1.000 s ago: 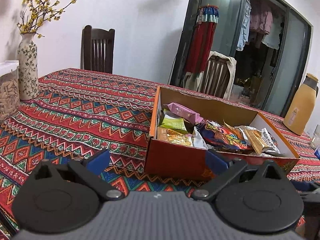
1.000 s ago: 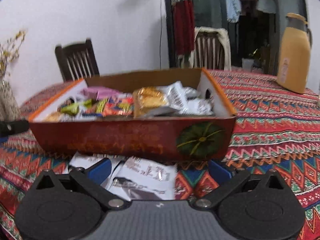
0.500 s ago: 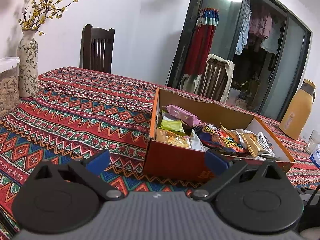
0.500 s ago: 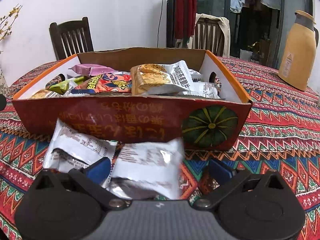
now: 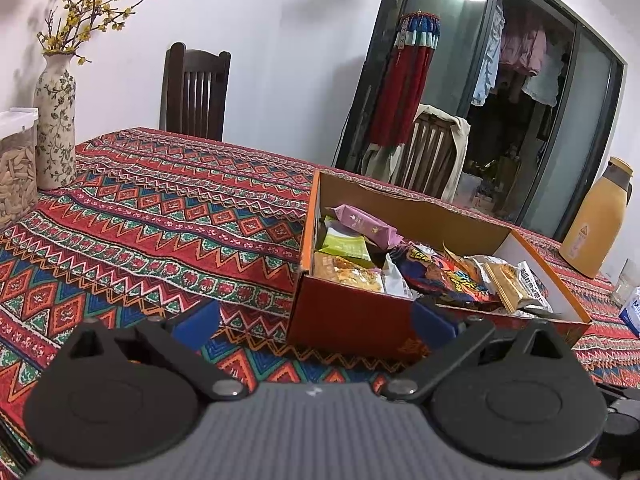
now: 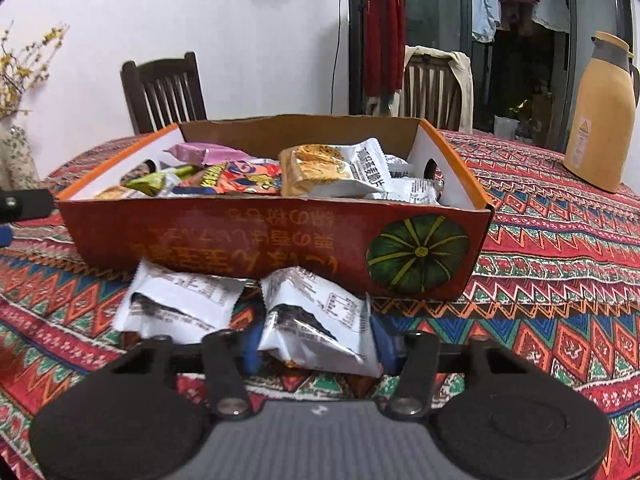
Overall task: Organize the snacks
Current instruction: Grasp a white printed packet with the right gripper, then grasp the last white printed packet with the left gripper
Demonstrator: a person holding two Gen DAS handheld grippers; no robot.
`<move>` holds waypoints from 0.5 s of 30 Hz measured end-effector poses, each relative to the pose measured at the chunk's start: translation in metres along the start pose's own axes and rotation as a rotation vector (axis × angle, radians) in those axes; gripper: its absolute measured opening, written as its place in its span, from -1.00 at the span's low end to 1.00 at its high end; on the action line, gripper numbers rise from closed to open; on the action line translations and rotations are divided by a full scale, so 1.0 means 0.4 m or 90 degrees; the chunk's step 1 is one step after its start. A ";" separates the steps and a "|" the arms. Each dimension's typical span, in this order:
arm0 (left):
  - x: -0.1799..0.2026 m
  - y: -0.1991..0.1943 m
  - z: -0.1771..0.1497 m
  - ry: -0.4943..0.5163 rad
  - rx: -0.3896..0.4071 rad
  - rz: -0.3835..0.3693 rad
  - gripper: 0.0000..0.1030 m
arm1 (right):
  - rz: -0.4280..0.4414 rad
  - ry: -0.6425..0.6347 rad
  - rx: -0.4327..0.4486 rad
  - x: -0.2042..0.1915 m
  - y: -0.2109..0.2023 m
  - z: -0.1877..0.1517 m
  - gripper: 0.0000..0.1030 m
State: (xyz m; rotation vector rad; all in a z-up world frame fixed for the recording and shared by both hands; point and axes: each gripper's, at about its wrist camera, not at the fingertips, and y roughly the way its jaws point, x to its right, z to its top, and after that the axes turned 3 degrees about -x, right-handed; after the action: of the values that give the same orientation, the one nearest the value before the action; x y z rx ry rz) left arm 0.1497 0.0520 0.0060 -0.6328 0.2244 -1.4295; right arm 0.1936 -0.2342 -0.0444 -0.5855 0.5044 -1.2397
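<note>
My right gripper (image 6: 316, 342) has just closed its jaws and now grasps a white packet (image 6: 320, 320) lying on the tablecloth (image 6: 560, 280), just in front of the box's (image 6: 280, 244) near wall. A second white packet (image 6: 180, 300) lies just left of it, its far edge against that same wall. The box wall stands directly between the held packet and the snacks (image 6: 320, 168) piled inside. A yellow jug (image 6: 600, 116) stands far right; chairs (image 6: 164, 88) sit behind the table.

My left gripper (image 5: 316, 316) hangs with its jaws spread wide and nothing between them, near the box's left corner (image 5: 320, 320). A vase (image 5: 54, 128) and a jar (image 5: 16, 168) stand far left.

Half a second ago my right jaws stood wide around the packets; now they have pinched onto the right one. My left view is unchanged.
</note>
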 end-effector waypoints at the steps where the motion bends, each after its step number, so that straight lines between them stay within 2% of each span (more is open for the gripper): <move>1: 0.000 0.001 -0.001 0.000 -0.001 0.001 1.00 | 0.005 0.003 0.004 0.003 -0.007 -0.003 -0.10; 7: 0.002 0.010 -0.004 0.002 -0.012 0.006 1.00 | 0.003 0.007 0.045 0.023 -0.061 -0.021 -0.12; 10: 0.004 0.018 -0.004 0.006 -0.017 0.008 1.00 | -0.017 0.004 0.060 0.042 -0.076 -0.029 -0.12; 15: 0.017 0.031 -0.011 0.024 -0.026 0.019 1.00 | -0.021 0.040 0.076 0.086 -0.078 -0.035 -0.12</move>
State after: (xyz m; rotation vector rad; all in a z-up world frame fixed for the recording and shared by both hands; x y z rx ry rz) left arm 0.1592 0.0445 -0.0027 -0.6326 0.2924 -1.4115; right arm 0.1707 -0.2759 -0.0359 -0.4566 0.4715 -1.3140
